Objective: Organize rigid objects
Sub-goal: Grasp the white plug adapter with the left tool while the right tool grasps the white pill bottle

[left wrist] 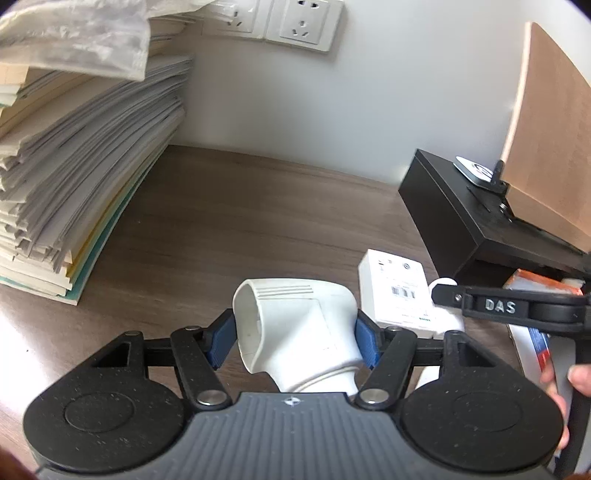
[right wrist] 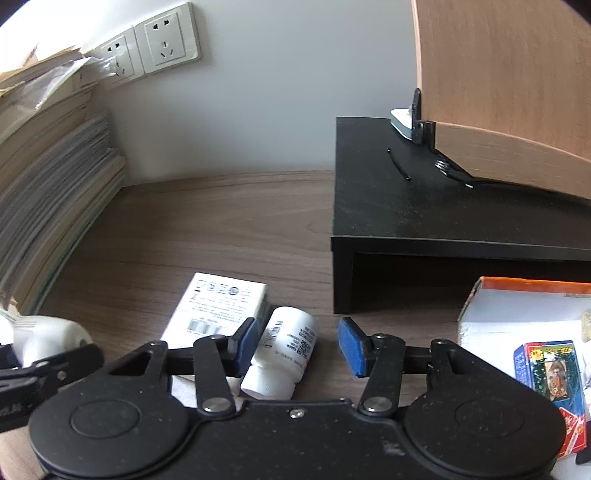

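Note:
My left gripper (left wrist: 295, 338) is shut on a white plastic handheld device (left wrist: 295, 325) and holds it above the brown desk; the device also shows at the left edge of the right wrist view (right wrist: 48, 338). My right gripper (right wrist: 299, 345) is open, with a white pill bottle (right wrist: 284, 354) lying on its side between the fingers, close to the left pad. A white box with a barcode (right wrist: 218, 306) lies just left of the bottle; it also shows in the left wrist view (left wrist: 397, 291).
A tall stack of papers (left wrist: 74, 166) stands at the left by the wall sockets (left wrist: 295, 22). A black desk riser (right wrist: 424, 206) with a wooden board (right wrist: 517, 92) stands at the right. An orange-edged white box (right wrist: 517, 314) and a card pack (right wrist: 550, 373) lie at the right.

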The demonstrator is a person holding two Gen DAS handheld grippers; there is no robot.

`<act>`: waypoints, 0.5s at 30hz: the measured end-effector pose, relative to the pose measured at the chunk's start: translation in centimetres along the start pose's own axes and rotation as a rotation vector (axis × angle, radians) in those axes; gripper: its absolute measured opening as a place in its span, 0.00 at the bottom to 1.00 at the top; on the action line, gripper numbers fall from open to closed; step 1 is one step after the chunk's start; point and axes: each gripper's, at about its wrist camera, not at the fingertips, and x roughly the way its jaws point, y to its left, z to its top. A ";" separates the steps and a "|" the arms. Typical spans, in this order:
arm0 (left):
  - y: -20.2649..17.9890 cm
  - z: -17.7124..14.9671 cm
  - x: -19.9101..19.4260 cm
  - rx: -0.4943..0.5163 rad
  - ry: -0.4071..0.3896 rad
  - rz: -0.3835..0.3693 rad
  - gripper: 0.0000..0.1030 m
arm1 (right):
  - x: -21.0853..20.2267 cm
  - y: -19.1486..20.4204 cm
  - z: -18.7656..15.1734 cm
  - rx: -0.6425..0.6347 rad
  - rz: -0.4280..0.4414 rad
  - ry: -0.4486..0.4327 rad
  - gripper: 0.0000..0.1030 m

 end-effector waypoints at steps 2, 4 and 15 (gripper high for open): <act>-0.2 -0.1 -0.1 0.007 -0.002 -0.001 0.65 | 0.5 -0.1 -0.2 0.013 -0.005 0.022 0.46; -0.2 -0.1 0.0 0.005 0.001 -0.006 0.65 | 0.9 0.1 -0.5 0.016 -0.005 0.029 0.39; -2.0 -0.7 -1.7 0.015 -0.018 -0.037 0.65 | -2.7 0.3 -1.6 -0.015 -0.020 -0.045 0.39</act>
